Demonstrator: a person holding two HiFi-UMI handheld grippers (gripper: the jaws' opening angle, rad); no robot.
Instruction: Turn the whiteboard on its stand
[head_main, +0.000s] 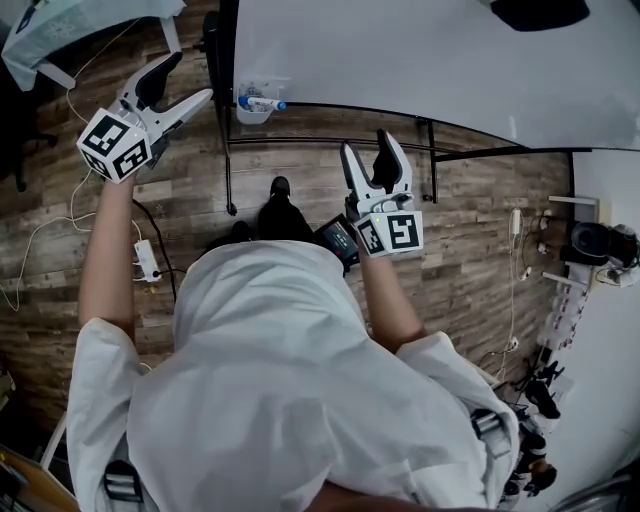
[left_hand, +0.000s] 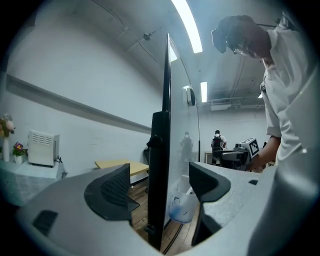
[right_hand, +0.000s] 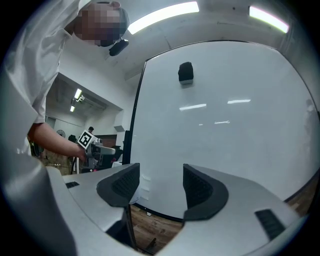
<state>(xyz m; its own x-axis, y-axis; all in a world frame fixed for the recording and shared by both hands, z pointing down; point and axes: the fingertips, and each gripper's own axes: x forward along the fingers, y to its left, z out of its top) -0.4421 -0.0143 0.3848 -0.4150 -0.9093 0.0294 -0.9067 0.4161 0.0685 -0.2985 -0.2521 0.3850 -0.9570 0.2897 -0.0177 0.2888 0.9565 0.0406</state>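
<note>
The whiteboard (head_main: 400, 60) stands on its black stand (head_main: 229, 150) on the wood floor (head_main: 480, 250), straight in front of the person, its white face toward them. A black eraser (right_hand: 185, 72) clings high on that face, and a blue-capped marker (head_main: 262, 102) lies at the board's lower left corner above a clear cup (head_main: 252, 112). The left gripper (head_main: 190, 80) is out at the board's left side; in the left gripper view its jaws stand wide apart, straddling the black side edge (left_hand: 159, 170), with a gap on each side so that neither pad presses on it. The right gripper (head_main: 367, 145) points at the lower part of the board's face (right_hand: 225, 125), its jaws also apart and holding nothing, only board and floor showing between them.
</note>
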